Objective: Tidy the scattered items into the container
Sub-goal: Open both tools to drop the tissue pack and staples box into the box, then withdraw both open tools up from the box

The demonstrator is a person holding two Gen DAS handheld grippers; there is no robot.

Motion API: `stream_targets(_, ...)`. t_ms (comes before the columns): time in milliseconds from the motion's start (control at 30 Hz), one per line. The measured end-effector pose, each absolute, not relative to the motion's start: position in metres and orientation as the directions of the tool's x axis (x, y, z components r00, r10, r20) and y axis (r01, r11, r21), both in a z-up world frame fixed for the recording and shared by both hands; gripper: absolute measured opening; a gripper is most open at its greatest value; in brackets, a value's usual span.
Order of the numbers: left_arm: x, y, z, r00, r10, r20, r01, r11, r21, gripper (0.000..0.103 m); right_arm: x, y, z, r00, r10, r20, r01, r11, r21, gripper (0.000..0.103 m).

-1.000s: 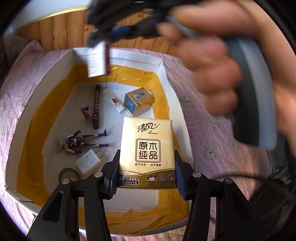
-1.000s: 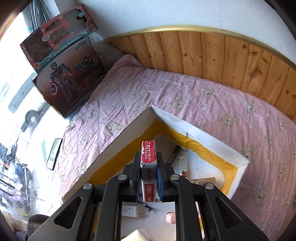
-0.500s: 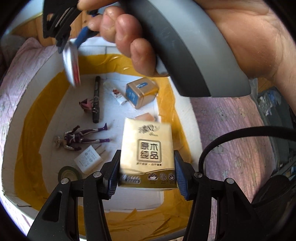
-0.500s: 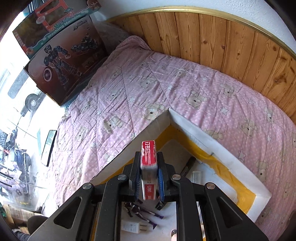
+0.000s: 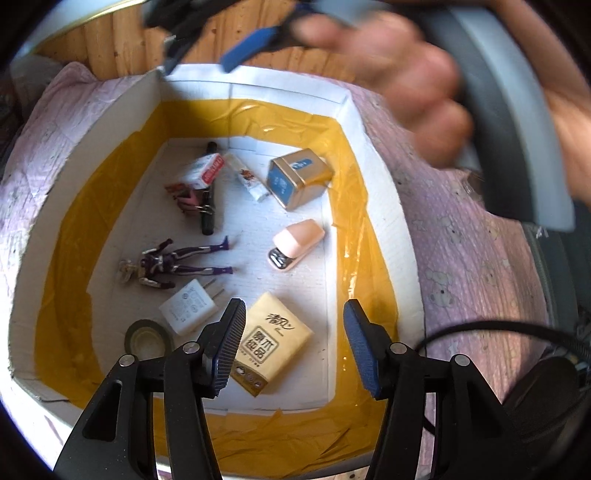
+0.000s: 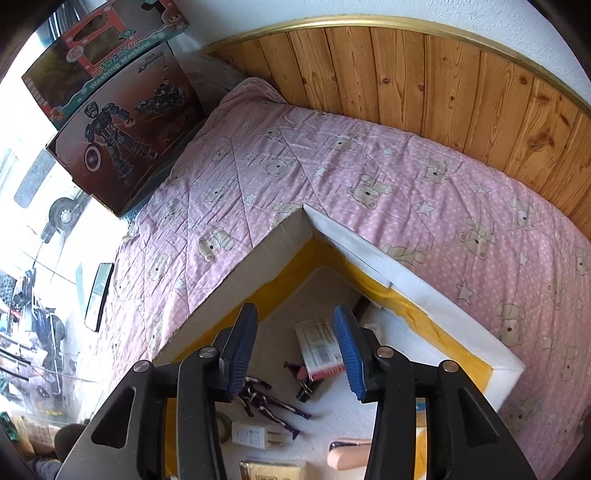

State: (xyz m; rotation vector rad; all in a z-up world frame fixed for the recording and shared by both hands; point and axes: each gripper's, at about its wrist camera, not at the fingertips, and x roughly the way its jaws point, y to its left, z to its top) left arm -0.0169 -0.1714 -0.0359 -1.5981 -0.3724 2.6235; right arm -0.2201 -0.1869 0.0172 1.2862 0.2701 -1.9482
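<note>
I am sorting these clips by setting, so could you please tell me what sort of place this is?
Most likely a bedroom at home. The white box sits on a pink quilt printed with bears and stars, wooden panelling runs behind it like a headboard, and boxed toys stand alongside.

A bed covered by a pink quilt [image 6: 369, 177] printed with small bears and stars fills most of the right wrist view, and behind it runs a curved headboard of knotty wooden planks [image 6: 461, 85] edged with a gold trim strip [image 6: 369, 20], under a white wall [image 6: 332, 7]. At the bed's far corner two printed toy boxes [image 6: 122, 122] lean, one stacked above the other. Bright daylight washes out the left edge.
</note>
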Motion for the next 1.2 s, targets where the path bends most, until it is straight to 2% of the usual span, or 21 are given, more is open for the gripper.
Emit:
stream_targets(300,-0.006,-0.181,-0.024,-0.494,0.105,-0.863,0.148,-0.968,-0.202,0.058,-0.184,-0.149,0.042,-0.274,-0.448,-0.851,0.741,-0.663,0.11,0.052)
stream_targets(400,0.001,-0.182,-0.014,-0.525,0.051,-0.849,0.167,-0.973,-0.161,0.058,-0.165,-0.132,0.05,-0.311,-0.441,-0.842,0.756,-0.652,0.062,0.052)
stream_targets(733,0.017,-0.176,0.02,-0.625,-0.139,-0.768,0.209,-0.978,0.007,0.059,-0.082,-0.077,0.064,-0.419,-0.425,-0.803,0.795,-0.598,-0.099,0.063)
stream_targets(933,0.022,-0.175,0.04,-0.668,-0.191,-0.719,0.246,-0.969,0.029,0.059,-0.043,-0.057,0.056,-0.426,-0.429,-0.797,0.802,-0.586,-0.113,0.065)
stream_targets(1033,0.025,-0.174,0.049,-0.689,-0.21,-0.694,0.26,-0.965,0.033,0.068,-0.029,-0.052,0.049,-0.43,-0.417,-0.801,0.802,-0.584,-0.127,0.065)
stream_targets(1200,0.027,-0.169,0.052,-0.699,-0.223,-0.679,0.266,-0.963,0.042,0.07,-0.006,-0.053,0.036,-0.444,-0.376,-0.813,0.818,-0.541,-0.197,0.065)
